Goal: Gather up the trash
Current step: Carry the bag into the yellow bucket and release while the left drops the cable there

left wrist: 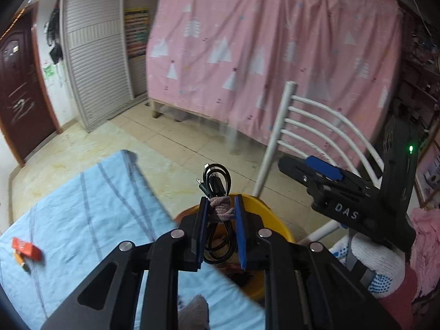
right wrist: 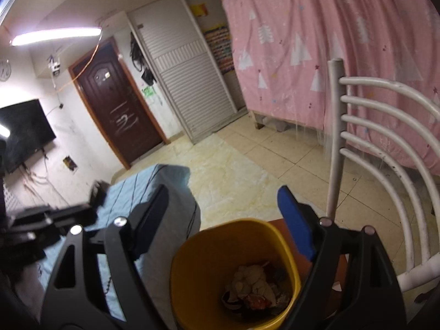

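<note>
My left gripper is shut on a coiled black cable bound with a fuzzy pinkish tie, held just above the yellow trash bin. My right gripper is open and empty, its jaws spread wide above the same yellow bin. The bin holds crumpled paper and wrappers. The right gripper also shows in the left wrist view, to the right of the bin. An orange-red wrapper lies on the light blue striped cloth at the left.
A white metal chair back stands right of the bin. The blue-cloth-covered surface is left of the bin. A pink curtain hangs behind, over tiled floor. A dark door and slatted wardrobe are farther back.
</note>
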`<state>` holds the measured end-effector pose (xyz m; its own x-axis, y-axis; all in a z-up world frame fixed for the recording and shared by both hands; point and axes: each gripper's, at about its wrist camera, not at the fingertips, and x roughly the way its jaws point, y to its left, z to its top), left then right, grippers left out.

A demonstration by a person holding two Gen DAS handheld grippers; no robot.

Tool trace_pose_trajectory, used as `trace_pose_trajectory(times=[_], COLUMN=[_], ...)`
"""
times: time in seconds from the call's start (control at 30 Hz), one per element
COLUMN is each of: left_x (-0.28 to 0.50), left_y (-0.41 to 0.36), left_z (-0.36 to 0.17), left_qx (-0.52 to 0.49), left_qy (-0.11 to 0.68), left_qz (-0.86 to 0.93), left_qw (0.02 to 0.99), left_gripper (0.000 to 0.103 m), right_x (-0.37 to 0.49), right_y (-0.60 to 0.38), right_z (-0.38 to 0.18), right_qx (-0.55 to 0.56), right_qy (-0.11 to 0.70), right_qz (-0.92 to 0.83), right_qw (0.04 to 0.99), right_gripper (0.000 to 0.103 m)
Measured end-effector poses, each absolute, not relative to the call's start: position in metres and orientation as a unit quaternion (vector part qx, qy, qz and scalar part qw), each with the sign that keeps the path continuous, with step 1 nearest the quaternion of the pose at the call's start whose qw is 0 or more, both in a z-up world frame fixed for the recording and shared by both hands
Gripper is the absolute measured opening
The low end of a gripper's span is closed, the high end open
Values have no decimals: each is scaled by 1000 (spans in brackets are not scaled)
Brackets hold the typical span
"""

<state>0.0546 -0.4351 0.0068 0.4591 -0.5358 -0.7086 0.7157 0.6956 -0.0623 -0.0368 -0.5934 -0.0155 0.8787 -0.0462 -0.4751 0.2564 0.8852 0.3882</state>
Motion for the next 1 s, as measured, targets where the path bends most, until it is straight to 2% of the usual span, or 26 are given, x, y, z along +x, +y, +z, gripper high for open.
trace_pose_trajectory(times=[0.1, 0.23, 0.87, 1.0], left_x=[54, 54, 76, 86], left_y=[-444, -449, -382, -357], left_z=[2, -2, 16, 18], left_qx=[120, 126, 94, 81], left_qy=[375, 373, 361, 362], left_qz=[-376, -372, -336, -320], left_qw=[839, 841, 865, 872], left_gripper=[14, 39, 40, 40], right_x=[-41, -39, -8, 7], right_y=[-598, -596, -532, -508], right_z=[-14, -13, 4, 10], right_qx=[231, 232, 177, 159], right_qy=[226, 225, 252, 259], right_qz=[-84, -81, -32, -14], right_qw=[942, 943, 951, 953], right_gripper=[78, 81, 81, 84])
